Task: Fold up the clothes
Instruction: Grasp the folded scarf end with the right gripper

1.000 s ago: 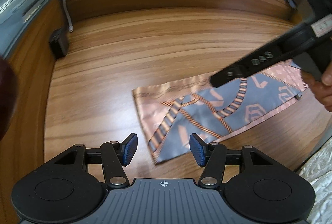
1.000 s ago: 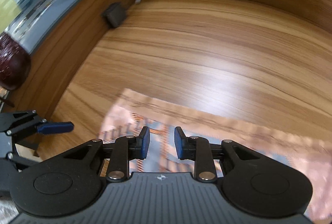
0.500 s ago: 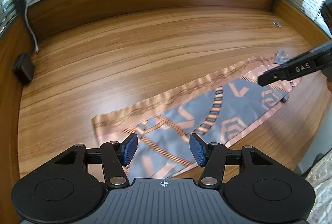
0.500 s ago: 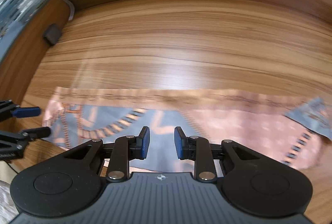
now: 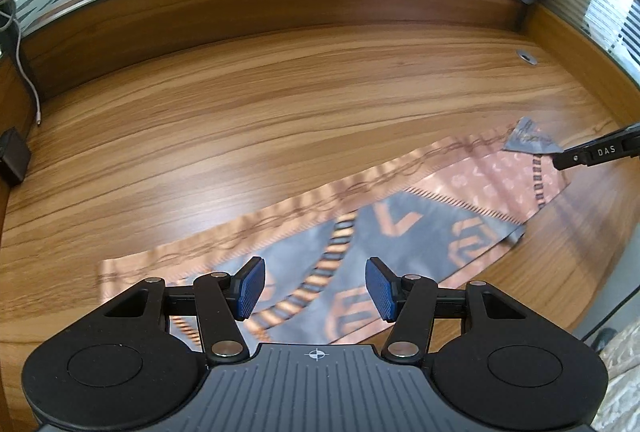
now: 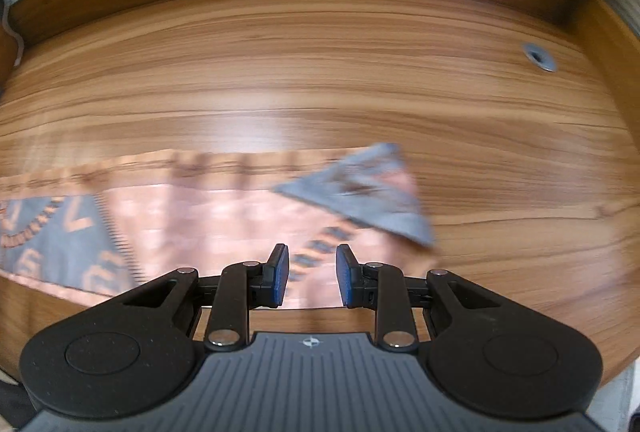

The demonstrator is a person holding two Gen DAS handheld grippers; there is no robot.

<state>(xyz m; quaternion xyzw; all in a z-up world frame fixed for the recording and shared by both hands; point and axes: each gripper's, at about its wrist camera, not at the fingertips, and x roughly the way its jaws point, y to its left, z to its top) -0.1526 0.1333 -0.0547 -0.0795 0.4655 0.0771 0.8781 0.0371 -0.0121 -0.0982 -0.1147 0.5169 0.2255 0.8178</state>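
Since half a second earlier, the scarf [image 5: 360, 232] has been brought lower and nearer in the left wrist view, and the right gripper [image 5: 596, 153] has been shifted toward the far right edge. In this view the scarf is laid flat as a long strip on the wooden table [image 5: 280, 111], running diagonally from lower left to upper right. The left gripper [image 5: 316, 290] is held above the strip's near end with its blue pads [image 5: 250, 286] spread wide and nothing between them. A small corner is seen turned over at the far end, just beside the right gripper's tip.

In the right wrist view, blurred by motion, the right gripper [image 6: 310, 274] is released, its pads parted over the scarf [image 6: 200, 216]. The folded-over grey corner [image 6: 360, 199] is seen just ahead. A metal grommet [image 6: 540, 57] is set in the table well apart.
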